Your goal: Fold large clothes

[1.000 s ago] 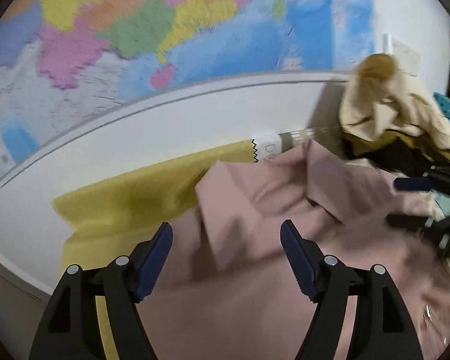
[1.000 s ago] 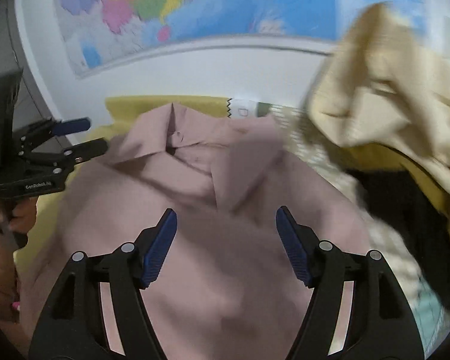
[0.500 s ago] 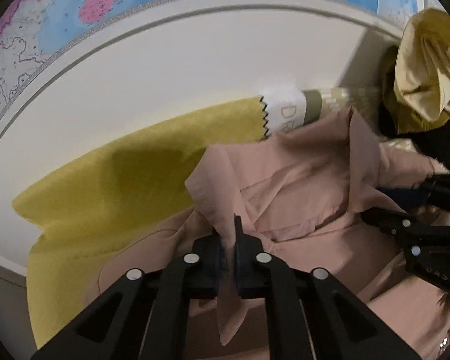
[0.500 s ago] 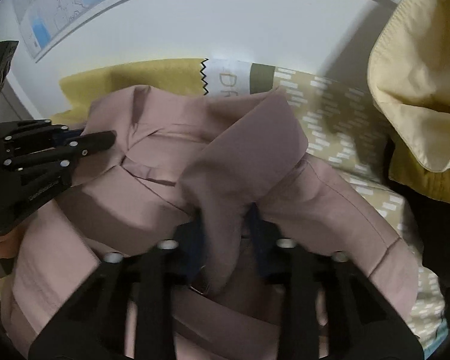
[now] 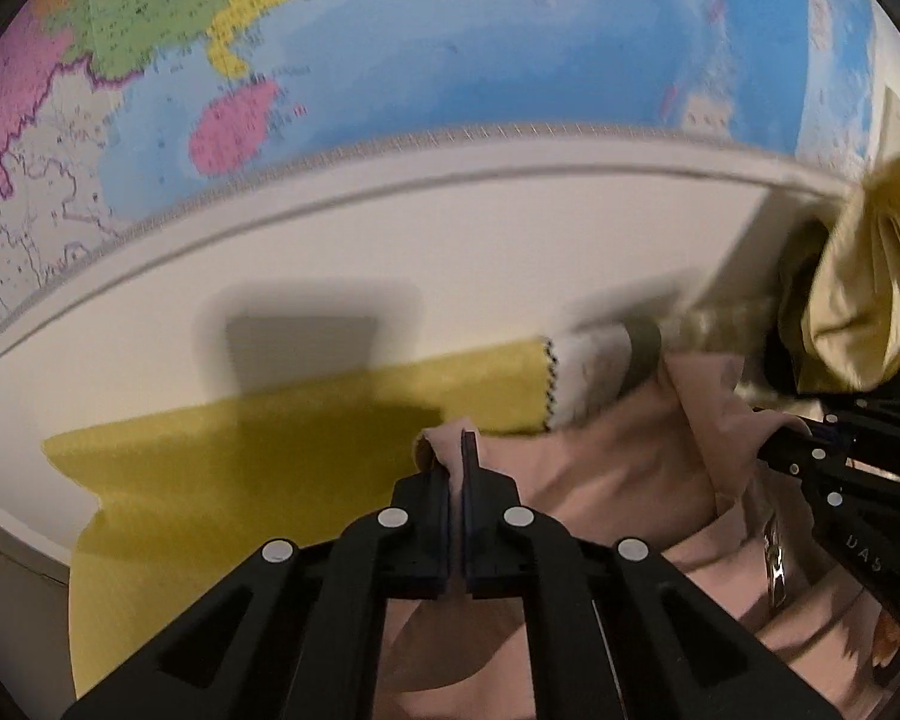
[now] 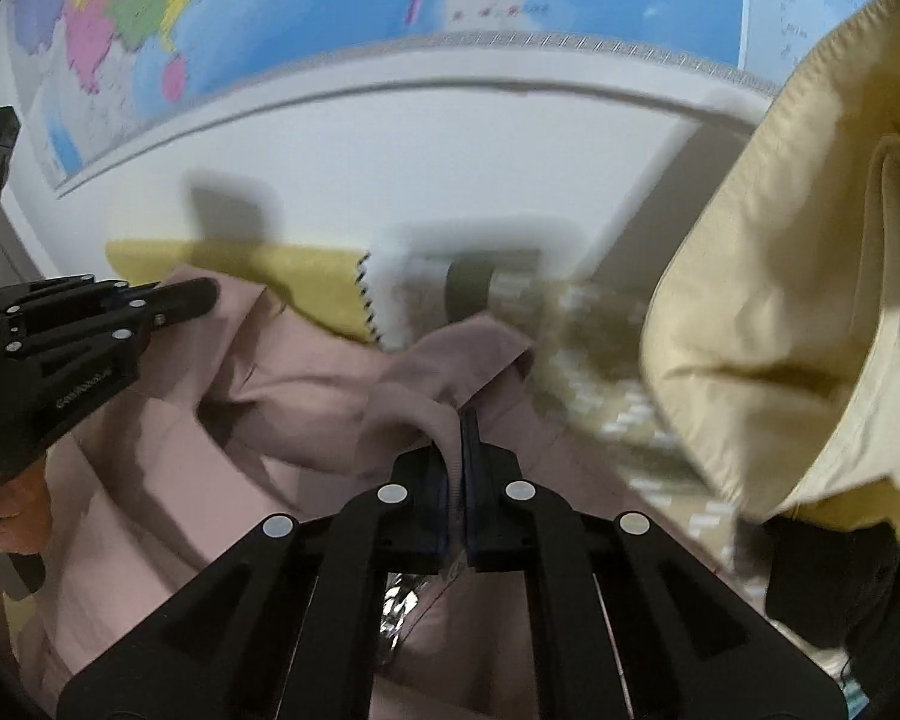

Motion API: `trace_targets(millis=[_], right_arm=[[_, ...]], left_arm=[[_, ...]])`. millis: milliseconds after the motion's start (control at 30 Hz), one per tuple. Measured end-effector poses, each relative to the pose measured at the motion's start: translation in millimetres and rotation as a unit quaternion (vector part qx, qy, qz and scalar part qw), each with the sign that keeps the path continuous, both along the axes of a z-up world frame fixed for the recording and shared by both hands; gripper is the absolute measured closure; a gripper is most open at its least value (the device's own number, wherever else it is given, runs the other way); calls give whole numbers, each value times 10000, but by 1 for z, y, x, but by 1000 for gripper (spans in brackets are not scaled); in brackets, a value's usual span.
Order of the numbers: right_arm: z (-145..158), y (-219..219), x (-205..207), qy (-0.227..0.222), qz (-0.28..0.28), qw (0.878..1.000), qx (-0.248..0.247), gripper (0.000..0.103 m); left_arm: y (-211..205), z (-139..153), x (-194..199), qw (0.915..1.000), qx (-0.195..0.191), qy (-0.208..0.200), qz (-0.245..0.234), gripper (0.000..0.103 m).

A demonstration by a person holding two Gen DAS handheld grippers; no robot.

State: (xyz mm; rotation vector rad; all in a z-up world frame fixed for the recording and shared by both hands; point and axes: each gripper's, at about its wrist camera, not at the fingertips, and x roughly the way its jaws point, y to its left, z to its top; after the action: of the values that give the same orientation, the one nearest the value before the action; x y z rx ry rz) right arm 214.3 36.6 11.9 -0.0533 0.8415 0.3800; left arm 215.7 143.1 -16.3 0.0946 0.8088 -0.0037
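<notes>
Left wrist view: my left gripper (image 5: 457, 450) is clenched on a pinch of the pink shirt (image 5: 618, 480), fabric bunched right at the tips. My right gripper (image 6: 457, 429) is clenched on another fold of the same shirt (image 6: 306, 396); in the left view it sits off to the right, near the collar end. Shirt lies ahead of and under both grippers, on the yellow cloth (image 5: 258, 468), with the white wall (image 5: 450, 240) and map (image 5: 450, 48) behind. The stretch between my two grips runs roughly left-right across the surface, so that is the long axis I'd be working along. Left grip is nearer the yellow cloth's open side; right grip is nearer the cream garment (image 6: 798, 300) heaped at the right. Frames are blurred, so which edge each pinch holds (collar or shoulder) I can't say for sure. Next move likely needs both grips carried together, keeping the span taut and clear of that heap.
</notes>
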Motion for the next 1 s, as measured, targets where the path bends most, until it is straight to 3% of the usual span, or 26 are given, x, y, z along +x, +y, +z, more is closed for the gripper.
trace_targets(millis=[367, 467, 633, 700, 800, 900, 1000], right_arm=[[13, -1, 32, -106, -286, 9988, 383, 99], [5, -7, 26, 13, -221, 9994, 266, 99], [-19, -12, 4, 429, 195, 9987, -189, 89], [-24, -19, -7, 566, 296, 9977, -223, 79], [-17, -29, -21, 565, 419, 9974, -182, 68], [7, -29, -29, 71, 377, 9988, -316, 63], [31, -22, -26, -381, 241, 9989, -84, 59]], left_arm=[[10, 6, 39, 9987, -231, -52, 443, 101], [8, -11, 37, 9994, 102, 58, 339, 100], [18, -22, 11, 9999, 9, 126, -56, 72], [21, -21, -6, 9998, 13, 113, -192, 46], [20, -20, -35, 9988, 216, 41, -427, 45], [21, -9, -57, 9976, 299, -208, -584, 38], [11, 4, -68, 9956, 485, -539, -590, 31]])
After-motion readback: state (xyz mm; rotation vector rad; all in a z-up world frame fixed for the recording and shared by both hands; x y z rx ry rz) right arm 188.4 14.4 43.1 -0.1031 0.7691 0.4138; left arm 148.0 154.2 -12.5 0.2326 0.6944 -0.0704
